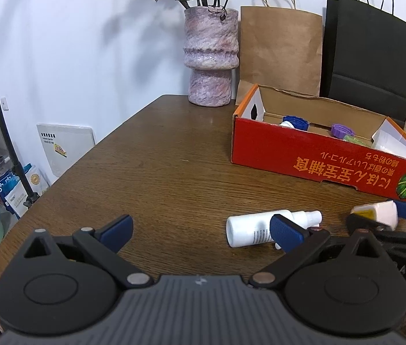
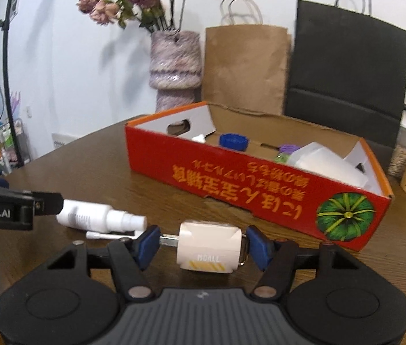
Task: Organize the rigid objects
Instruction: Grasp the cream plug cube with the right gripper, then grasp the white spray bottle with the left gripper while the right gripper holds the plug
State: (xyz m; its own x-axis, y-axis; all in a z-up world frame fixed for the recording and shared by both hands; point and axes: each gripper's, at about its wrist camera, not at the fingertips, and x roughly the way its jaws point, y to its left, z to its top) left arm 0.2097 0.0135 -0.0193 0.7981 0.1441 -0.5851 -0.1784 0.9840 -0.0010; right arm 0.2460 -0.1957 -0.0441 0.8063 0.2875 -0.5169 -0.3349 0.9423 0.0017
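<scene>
My right gripper [image 2: 198, 244] is clamped on the white block [image 2: 209, 247], low centre of the frame. My left gripper [image 1: 200, 230] hangs wide open, empty. Next I carry it over the red box [image 2: 231, 178] wall and release; the bottle [image 1: 263, 227] waits.

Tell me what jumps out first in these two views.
The red cardboard box with the pumpkin print sits open at the table's right, with a blue cap and other small items inside. In front of it, the right gripper holds a small white charger. To its left a white spray bottle lies on the table by the open left gripper.
</scene>
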